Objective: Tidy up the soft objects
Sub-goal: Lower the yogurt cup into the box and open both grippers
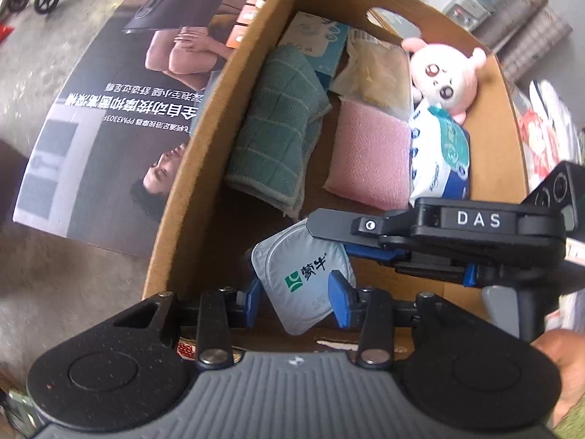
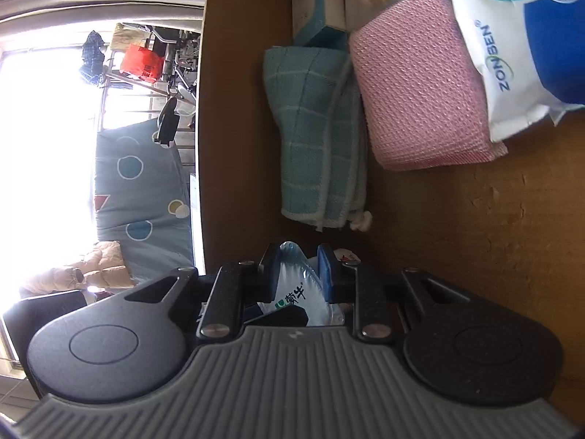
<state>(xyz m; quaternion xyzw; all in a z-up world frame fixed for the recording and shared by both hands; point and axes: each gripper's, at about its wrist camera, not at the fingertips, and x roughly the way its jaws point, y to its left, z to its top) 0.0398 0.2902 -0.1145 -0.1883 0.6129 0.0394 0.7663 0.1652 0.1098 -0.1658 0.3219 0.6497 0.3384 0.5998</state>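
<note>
So both tongs are on the same thing: a soft silver-white milk pouch with a green logo (image 1: 305,281). The left gripper (image 1: 298,301) has its blue pads pressed on the pouch's two flanks, a middling gap filled by the bag. The right gripper (image 1: 351,241) comes in from 3 o'clock in the left wrist view and pinches the pouch's upper corner, jaws nearly together on it; in its own view (image 2: 298,274) the pouch (image 2: 298,292) sits squeezed edge-on between the pads.

The pouch hangs low in the near end of the open brown cardboard box (image 1: 219,117), its long axis tilted from about 11 to 5 o'clock in the left view, printed face toward the camera.

Further in, toward 12 o'clock, lie a folded teal checked towel (image 1: 278,128), a pink knitted cloth pad (image 1: 369,157) just beside it at 3 o'clock, a white and blue wipes pack (image 1: 438,153) partly on the pad, and a pink plush toy (image 1: 446,77) against the far wall.

The box stands on a grey floor (image 1: 47,73), next to a big printed carton (image 1: 120,91) at 9 o'clock. The right wrist view catches a bright window and a hanging blue quilt with circles (image 2: 142,190) past the box wall.
</note>
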